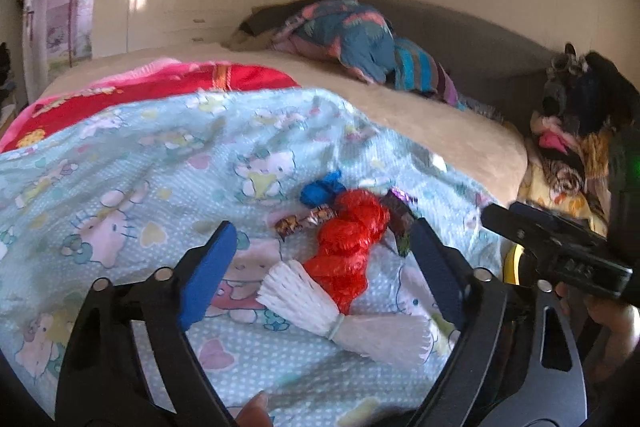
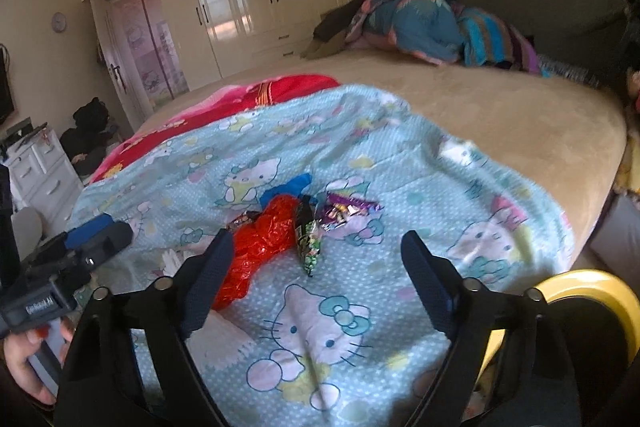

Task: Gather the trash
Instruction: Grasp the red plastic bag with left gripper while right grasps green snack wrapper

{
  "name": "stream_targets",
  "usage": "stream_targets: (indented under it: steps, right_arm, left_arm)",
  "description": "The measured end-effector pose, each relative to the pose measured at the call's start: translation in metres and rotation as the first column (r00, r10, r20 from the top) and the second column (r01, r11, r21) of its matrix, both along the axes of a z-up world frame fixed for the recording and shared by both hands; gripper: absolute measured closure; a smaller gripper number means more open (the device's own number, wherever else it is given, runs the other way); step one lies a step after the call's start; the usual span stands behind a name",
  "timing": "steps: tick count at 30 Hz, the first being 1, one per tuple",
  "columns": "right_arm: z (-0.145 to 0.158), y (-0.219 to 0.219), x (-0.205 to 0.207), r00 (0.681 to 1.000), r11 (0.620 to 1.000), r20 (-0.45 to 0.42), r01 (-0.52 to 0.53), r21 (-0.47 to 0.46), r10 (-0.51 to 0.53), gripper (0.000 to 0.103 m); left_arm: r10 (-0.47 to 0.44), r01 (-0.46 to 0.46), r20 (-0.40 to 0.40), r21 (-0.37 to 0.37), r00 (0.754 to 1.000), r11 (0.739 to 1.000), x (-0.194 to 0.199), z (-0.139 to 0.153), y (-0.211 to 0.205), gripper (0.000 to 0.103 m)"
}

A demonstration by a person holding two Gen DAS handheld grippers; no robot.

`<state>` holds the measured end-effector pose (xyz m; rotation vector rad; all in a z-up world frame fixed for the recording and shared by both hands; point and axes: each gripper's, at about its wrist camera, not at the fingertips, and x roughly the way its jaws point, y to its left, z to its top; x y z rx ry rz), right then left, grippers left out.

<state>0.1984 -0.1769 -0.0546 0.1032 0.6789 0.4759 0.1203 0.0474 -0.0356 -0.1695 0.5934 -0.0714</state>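
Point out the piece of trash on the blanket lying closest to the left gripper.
The white plastic bundle, tied with a band, lies nearest the left gripper; the red bag, blue scrap and wrappers lie farther off.

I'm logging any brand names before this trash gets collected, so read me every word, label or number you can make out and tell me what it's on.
Left claw's black body: white lettering, too blurred to read for certain.
Right claw's black body: pale marking, unreadable.
Green and black snack wrapper: print too small to read.
Purple wrapper: print blurred.
Brown wrapper: print blurred.
Nothing else carries legible text.
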Motion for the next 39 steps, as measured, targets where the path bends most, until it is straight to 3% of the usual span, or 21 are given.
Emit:
stream_targets:
  steps: [5, 8, 16, 22, 28, 34, 39]
  right_arm:
    - [-0.018, 0.012, 0.019, 0.997, 0.999, -0.069, -0.042, -0.006, 0.042, 0.04]
    - [-0.028, 0.021, 0.026, 0.994, 0.998, -0.097, -0.06, -0.025, 0.057, 0.048]
    - [-0.047, 0.023, 0.042, 0.985, 0.998, -0.164, -0.059, 0.005, 0.059, 0.067]
    - [-0.054, 0.02, 0.048, 0.98, 0.998, -0.188, -0.054, 0.041, 0.061, 0.073]
    - [-0.053, 0.023, 0.052, 0.98, 0.996, -0.183, -0.072, 0.047, 0.079, 0.077]
    - [-0.054, 0.024, 0.05, 0.981, 0.996, -0.174, -0.077, 0.048, 0.085, 0.095]
    - [-0.05, 0.013, 0.036, 0.987, 0.994, -0.148, -0.055, 0.093, 0.068, 0.096]
  left_arm:
    - [-0.043, 0.043, -0.071, -0.006, 0.997, 0.999, 0.015, -0.016, -0.007, 0.05]
    - [-0.069, 0.07, -0.096, 0.012, 0.993, 0.997, 0.021, -0.023, -0.015, 0.055]
    - [-0.119, 0.128, -0.147, 0.05, 0.982, 0.99, 0.038, -0.037, -0.031, 0.06]
    - [-0.148, 0.172, -0.199, 0.107, 0.969, 0.979, 0.054, -0.047, -0.044, 0.06]
    - [-0.13, 0.175, -0.275, 0.146, 0.953, 0.974, 0.07, -0.063, -0.046, 0.06]
    - [-0.108, 0.163, -0.311, 0.155, 0.944, 0.974, 0.078, -0.075, -0.043, 0.061]
    - [-0.107, 0.165, -0.323, 0.158, 0.94, 0.974, 0.078, -0.081, -0.046, 0.07]
